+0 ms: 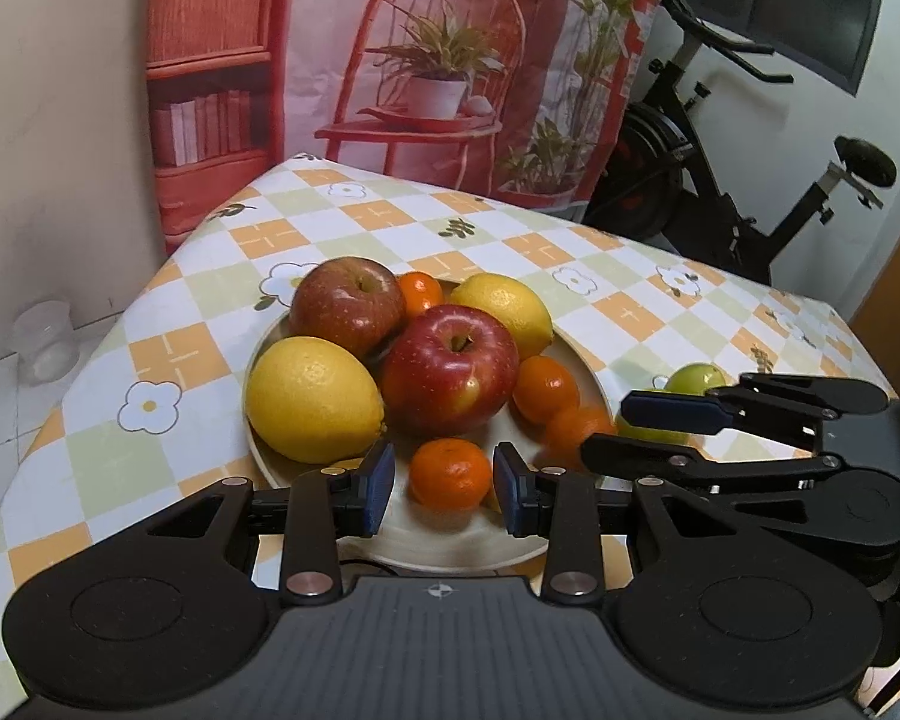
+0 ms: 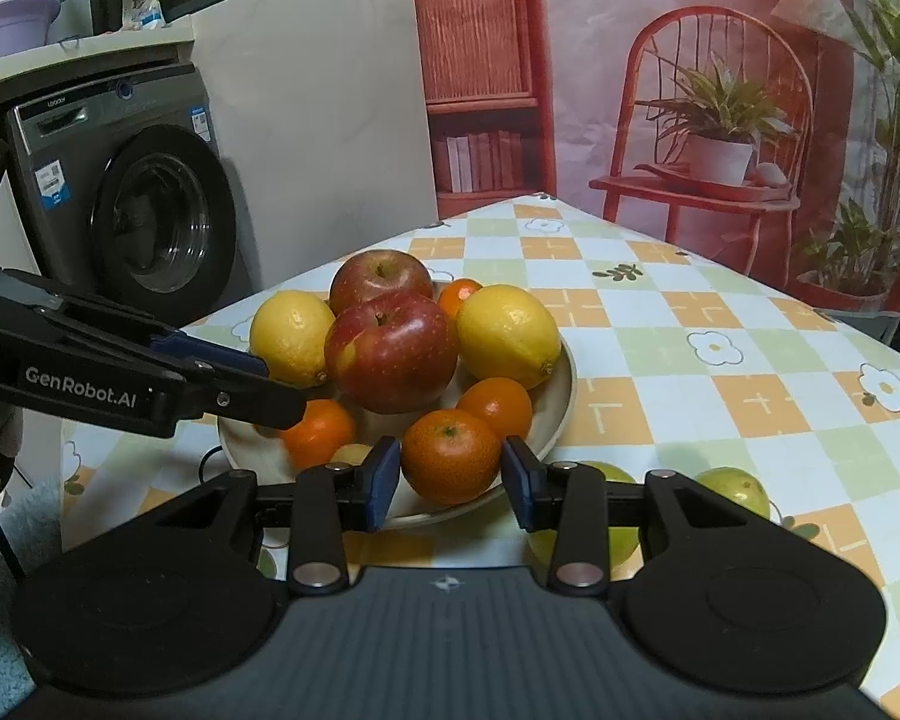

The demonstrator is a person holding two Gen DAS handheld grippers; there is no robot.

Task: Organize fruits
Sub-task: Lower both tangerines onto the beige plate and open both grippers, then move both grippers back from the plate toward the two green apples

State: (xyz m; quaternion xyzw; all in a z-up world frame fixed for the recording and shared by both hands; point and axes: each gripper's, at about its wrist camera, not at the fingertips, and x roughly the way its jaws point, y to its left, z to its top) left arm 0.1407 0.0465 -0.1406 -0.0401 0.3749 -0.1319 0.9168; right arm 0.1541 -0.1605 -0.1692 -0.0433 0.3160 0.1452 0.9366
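nearest to us, the left gripper [image 1: 443, 489] hangs just over the near rim of the plate [image 1: 579, 360], its jaws spread with a tangerine [image 1: 450, 473] sitting between the blue pads; neither pad seems to touch the fruit, so we call this gripper released and merely framing the tangerine, probably lined up for a pick.

going left to right across the plate in the left wrist view, we see a lemon [image 1: 313, 399] at the left edge, a duller apple [image 1: 347, 304] behind it, a red apple [image 1: 449, 369] in the middle, a second lemon [image 1: 504, 312] at the back right, and more tangerines along the right rim. the bulky fruits fill the centre and the small ones tuck in around them, which we judge keeps the heap from rolling.

further right, the right gripper [image 2: 451, 483] also stands spread, bracketing another tangerine [image 2: 450, 456] at its side of the plate without clenching it.

at the far right, two green fruits [image 2: 735, 489] lie on the checked tablecloth [image 2: 690, 324], just off the plate. we take these to be what is left to gather, so the task looks mostly done.
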